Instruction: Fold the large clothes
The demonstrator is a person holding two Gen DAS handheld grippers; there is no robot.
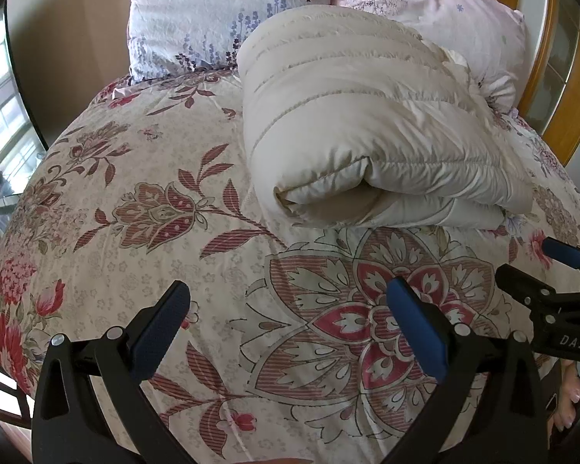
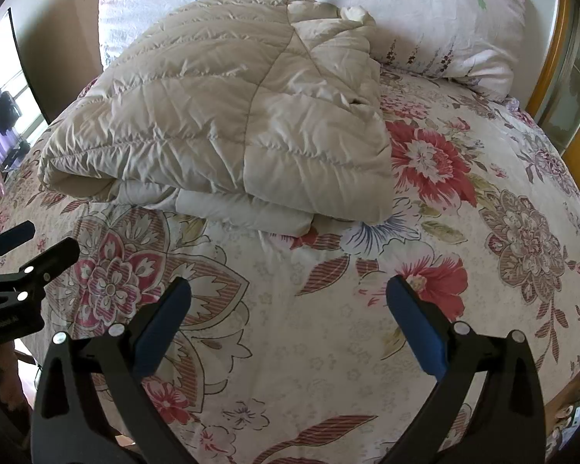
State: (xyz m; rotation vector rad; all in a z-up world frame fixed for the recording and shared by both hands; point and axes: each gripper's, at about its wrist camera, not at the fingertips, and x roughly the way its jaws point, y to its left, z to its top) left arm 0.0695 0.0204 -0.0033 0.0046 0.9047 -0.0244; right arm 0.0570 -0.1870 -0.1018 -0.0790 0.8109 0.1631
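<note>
A cream quilted down coat lies folded into a thick bundle on the floral bedspread, its rolled edge facing me. In the right wrist view the same coat fills the upper middle, with a seam running down it. My left gripper hovers open over the bedspread, short of the coat's near edge, with nothing between its blue pads. My right gripper is open too, over the bedspread and below the coat. Each gripper shows in the other's view: the right gripper at the right edge, the left gripper at the left edge.
Two pale floral pillows lean at the head of the bed behind the coat. A wooden headboard runs along the right. A window is at far left. A person's bare foot shows by the bed edge.
</note>
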